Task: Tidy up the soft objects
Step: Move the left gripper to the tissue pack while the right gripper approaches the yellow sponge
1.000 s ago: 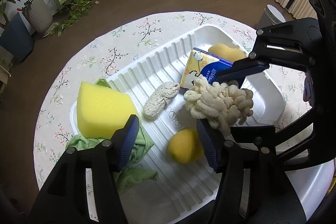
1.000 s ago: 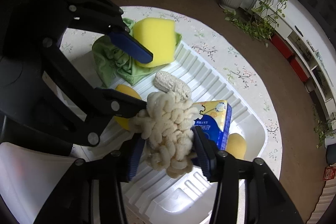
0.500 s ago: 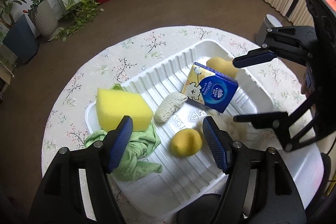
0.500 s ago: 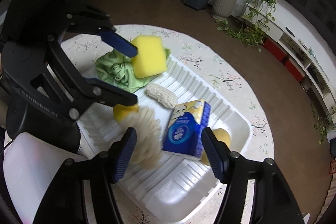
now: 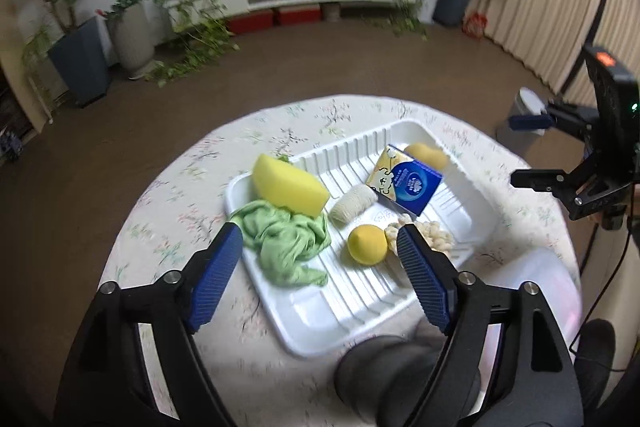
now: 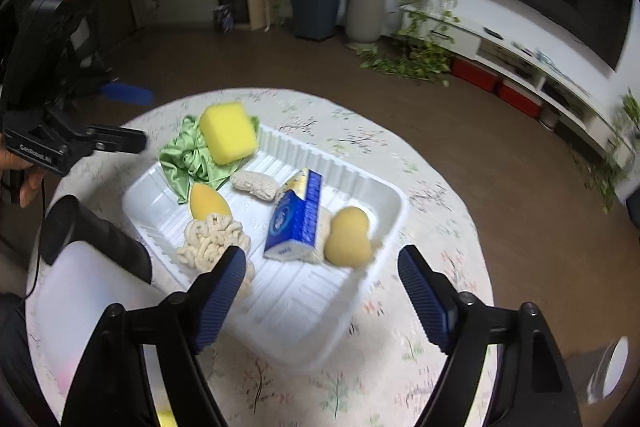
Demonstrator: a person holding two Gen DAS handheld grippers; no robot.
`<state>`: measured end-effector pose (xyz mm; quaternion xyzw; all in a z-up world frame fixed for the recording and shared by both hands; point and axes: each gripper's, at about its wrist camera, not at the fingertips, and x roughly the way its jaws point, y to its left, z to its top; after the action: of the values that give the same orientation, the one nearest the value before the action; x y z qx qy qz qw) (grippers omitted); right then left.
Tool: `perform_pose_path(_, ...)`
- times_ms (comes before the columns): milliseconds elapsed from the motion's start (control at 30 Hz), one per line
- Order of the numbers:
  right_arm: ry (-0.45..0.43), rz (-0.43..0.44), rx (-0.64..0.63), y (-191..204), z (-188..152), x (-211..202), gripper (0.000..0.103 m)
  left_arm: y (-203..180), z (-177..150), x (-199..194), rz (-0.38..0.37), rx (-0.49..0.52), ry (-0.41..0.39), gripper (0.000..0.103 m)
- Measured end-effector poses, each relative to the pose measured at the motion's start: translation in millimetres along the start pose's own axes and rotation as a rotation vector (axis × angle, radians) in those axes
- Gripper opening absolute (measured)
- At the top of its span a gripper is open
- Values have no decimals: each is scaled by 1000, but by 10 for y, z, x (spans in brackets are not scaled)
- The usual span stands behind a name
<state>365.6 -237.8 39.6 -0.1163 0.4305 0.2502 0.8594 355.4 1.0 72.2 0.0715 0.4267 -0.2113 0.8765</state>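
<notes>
Now both of your grippers hang above the round floral table (image 5: 180, 195) with nothing in them. Your left gripper (image 5: 320, 267) has its blue ribbed pads spread wide, and its jaws have just been opening; only the tray's contents show in the gap below, untouched. Your right gripper (image 6: 322, 291) stands just as wide, its jaws also freshly opened and empty.

The cream chenille mitt (image 6: 212, 239), a knot of fat, noodle-like loops, lies in the white ribbed tray (image 6: 384, 195) at the near corner, spilling slightly over the rim on your right-hand view. Just beside it sits a yellow egg-shaped sponge (image 5: 367, 243), smooth and rounded, touching or almost touching the mitt.

Further along the tray, a blue and yellow tissue pack (image 5: 404, 181) stands tilted on edge, leaning toward a tan gourd-shaped sponge (image 6: 347, 237) in the far corner. A small beige knitted scrubber (image 5: 352, 205) lies between the pack and the big yellow block sponge (image 5: 288, 187), which rests half over the tray's rim on a crumpled green cloth (image 5: 286, 241). The cloth drapes partly inside the tray and partly on the table.

A black cylindrical object (image 6: 92, 235) lies by the tray's near side, over a translucent white lid or box (image 6: 80, 307); the blur hides what it is.
</notes>
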Motion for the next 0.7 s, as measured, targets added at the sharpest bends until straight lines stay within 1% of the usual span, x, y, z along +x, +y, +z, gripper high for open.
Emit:
perform_pose_path(33,-11,-3,10,-8,-50,-68,86,14,-62,-84,4,-18,-15,84)
perform_pose_path(100,-27,-9,33,-25,-196,-216,87,37,-215,-215,4,-49,-35,84)
perform_pose_path(267,-41,-8,108,-23,-569,-462,88,73,-644,-440,21,-101,-52,84)
perform_pose_path(300,-38,-4,121,-13,-655,-505,89,71,-710,-473,23,-107,-53,85)
perform_pose_path(367,-37,1,138,21,-810,-579,92,69,-879,-561,35,-124,-60,94)
perform_pose_path(400,-37,4,145,33,-870,-608,93,78,-941,-593,33,-133,-66,97)
perform_pose_path(433,-37,11,158,53,-947,-654,95,73,-1030,-644,27,-152,-77,102)
perform_pose_path(467,-39,15,172,71,-1015,-701,96,76,-1113,-697,22,-173,-88,103)
perform_pose_path(533,-47,19,192,108,-1118,-781,103,60,-1261,-790,16,-214,-114,103)
perform_pose_path(600,-58,30,215,173,-1240,-872,103,28,-1420,-871,11,-252,-136,103)
perform_pose_path(700,-66,31,236,307,-1394,-997,103,-88,-1674,-992,19,-268,-161,103)
